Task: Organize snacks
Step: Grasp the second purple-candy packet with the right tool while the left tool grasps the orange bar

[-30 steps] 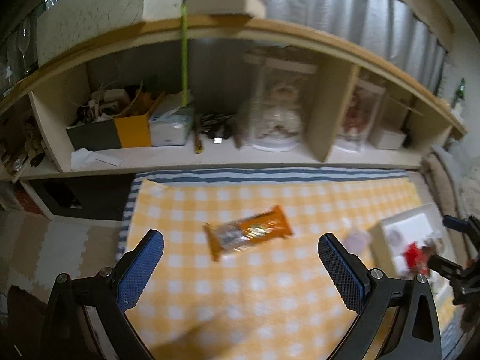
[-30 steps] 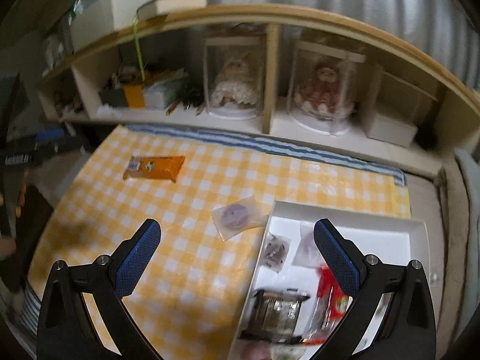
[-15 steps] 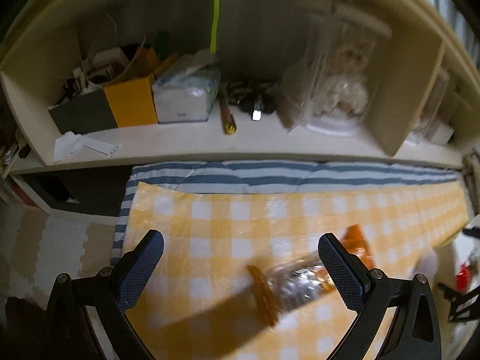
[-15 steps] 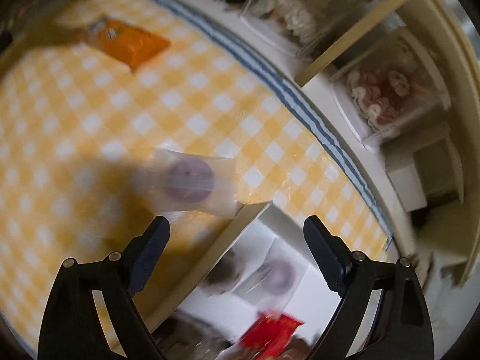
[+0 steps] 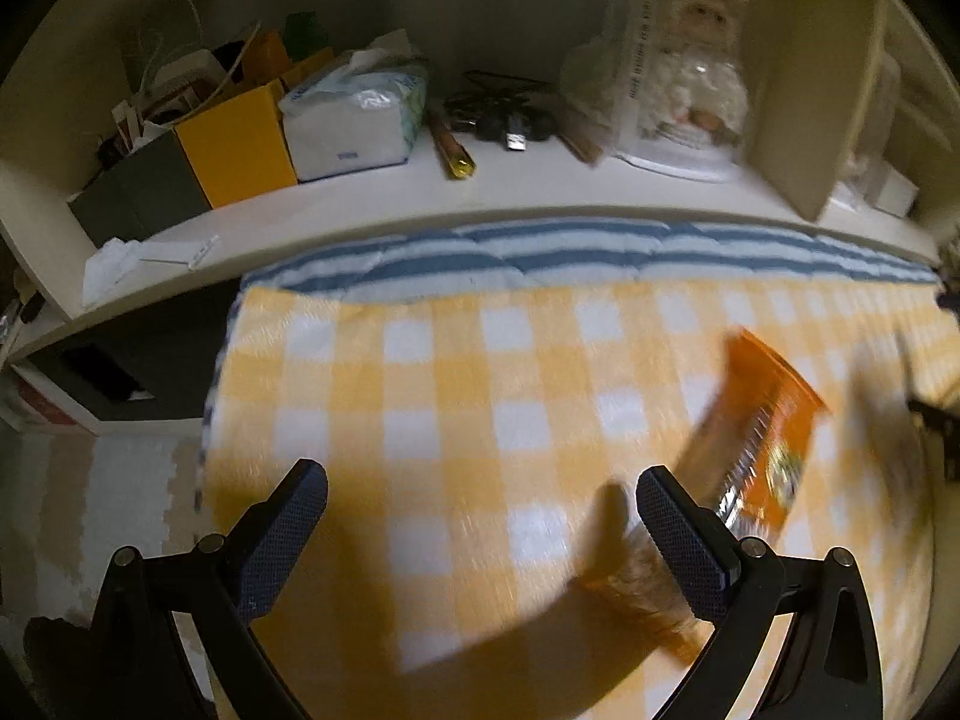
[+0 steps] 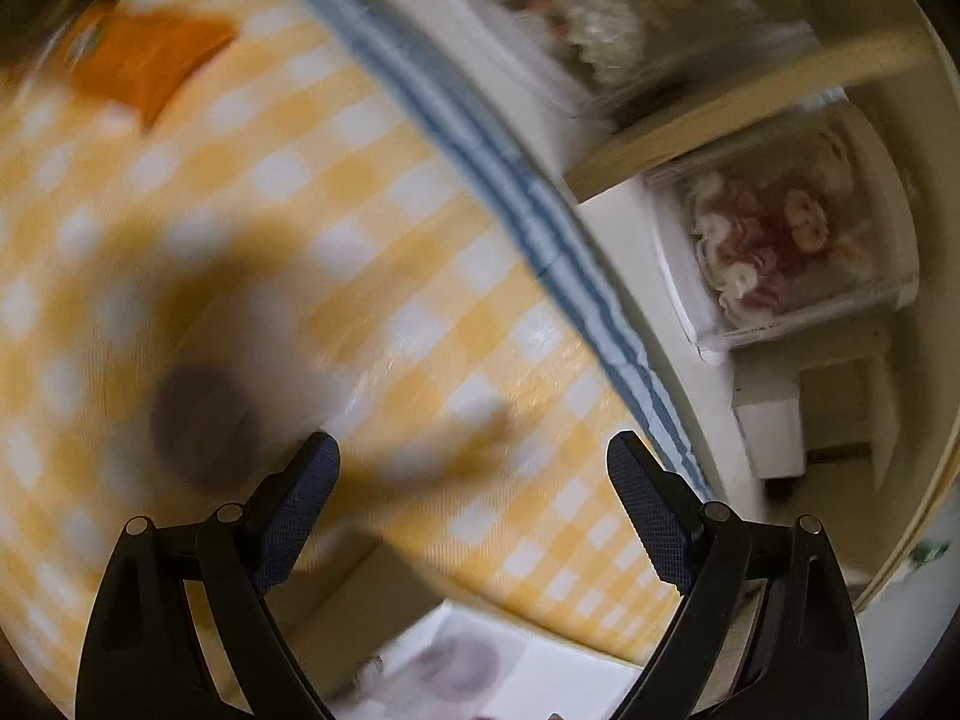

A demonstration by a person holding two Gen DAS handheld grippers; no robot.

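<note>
An orange snack packet (image 5: 757,461) lies on the yellow checked cloth (image 5: 420,396), partly behind my left gripper's right finger. My left gripper (image 5: 480,534) is open and empty, low over the cloth, with the packet to its right. In the right wrist view the same packet (image 6: 144,54) shows blurred at the far left. A clear wrapped round dark snack (image 6: 204,420) lies just left of my right gripper (image 6: 474,498), which is open and empty. The white tray (image 6: 540,678) with a wrapped snack (image 6: 459,666) sits below the gripper.
A wooden shelf unit runs along the far edge with a tissue pack (image 5: 354,120), a yellow box (image 5: 237,144) and doll cases (image 5: 690,90) (image 6: 774,240). The cloth's left edge drops to the floor (image 5: 108,480). A striped blanket (image 5: 540,252) borders the cloth.
Both grippers dropped closer to the cloth. The orange packet shifted right in the left view. The right gripper moved toward the wrapped dark snack, now beside its left finger.
</note>
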